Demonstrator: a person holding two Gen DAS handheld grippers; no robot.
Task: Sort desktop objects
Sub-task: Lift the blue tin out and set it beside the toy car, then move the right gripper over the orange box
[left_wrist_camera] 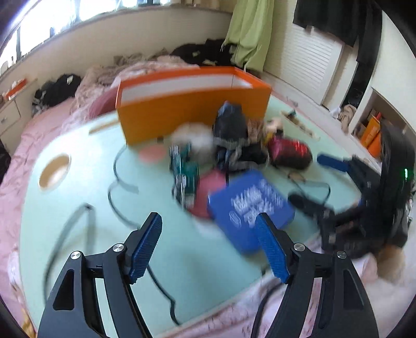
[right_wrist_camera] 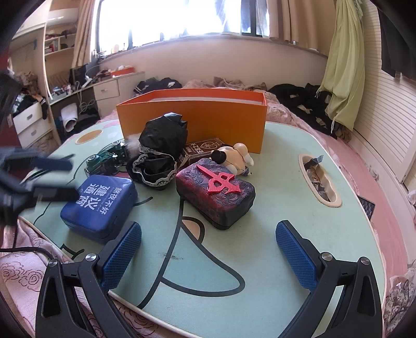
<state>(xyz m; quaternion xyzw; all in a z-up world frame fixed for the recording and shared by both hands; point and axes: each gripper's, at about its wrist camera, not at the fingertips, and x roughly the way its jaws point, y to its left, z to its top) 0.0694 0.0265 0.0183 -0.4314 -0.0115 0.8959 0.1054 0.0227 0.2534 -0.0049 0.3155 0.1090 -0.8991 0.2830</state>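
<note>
Bright window (right_wrist_camera: 182,18) backlit, beige curtains (right_wrist_camera: 83,28). Pink bed (right_wrist_camera: 364,161) strewn with dark clothes. White drawers (right_wrist_camera: 106,89) and shelves (right_wrist_camera: 56,43) left, cluttered; louvered panel (right_wrist_camera: 384,104) right, probably closet.

Sitting on the mint-green table (right_wrist_camera: 260,234) — one orange box (right_wrist_camera: 192,117), one blue case (right_wrist_camera: 98,205), one dark block with a red emblem (right_wrist_camera: 215,192), one green toy car (right_wrist_camera: 109,158), one black lace-trimmed bundle (right_wrist_camera: 158,153), one brown card pack (right_wrist_camera: 200,150), one cream figurine (right_wrist_camera: 234,156). Showing in the tabletop — one oval tray recess (right_wrist_camera: 335,200) holding several wrappers, too jumbled for counting.
</note>
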